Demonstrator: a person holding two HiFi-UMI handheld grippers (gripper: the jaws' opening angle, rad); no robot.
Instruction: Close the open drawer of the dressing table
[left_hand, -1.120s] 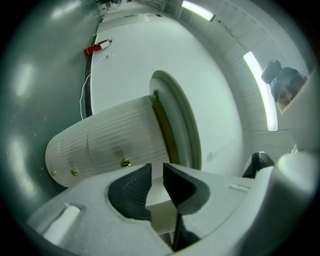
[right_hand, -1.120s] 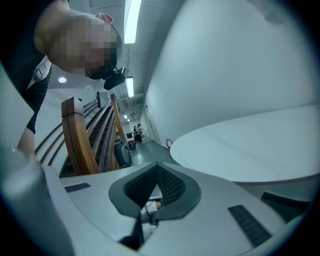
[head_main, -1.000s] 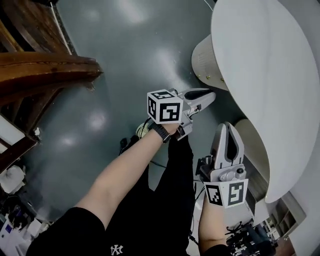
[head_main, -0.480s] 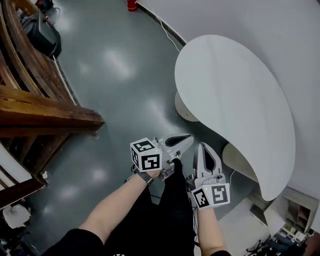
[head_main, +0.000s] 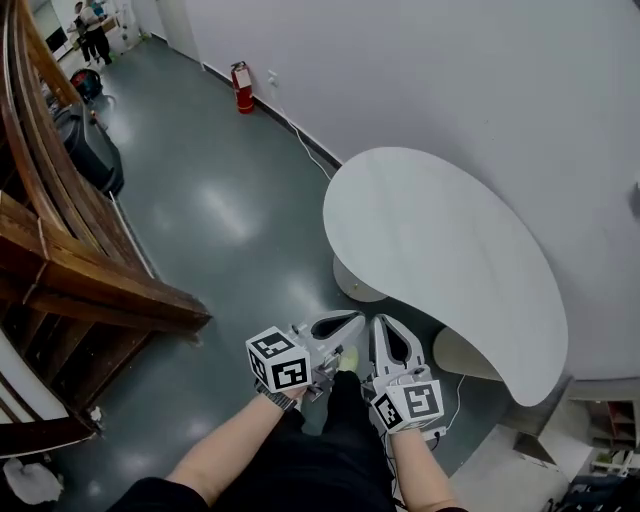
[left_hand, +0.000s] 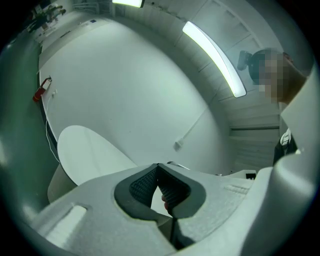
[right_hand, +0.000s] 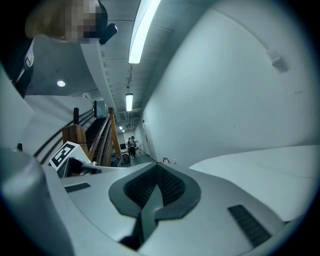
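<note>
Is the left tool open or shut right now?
Shut. The left tool sits closed tip to tip, with nothing gripped between.

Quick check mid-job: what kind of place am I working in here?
Likely an indoor corridor or lobby beside a staircase: a wooden stair railing on the left, a red fire extinguisher against the white wall, a glossy grey floor, and a white curved table.
</note>
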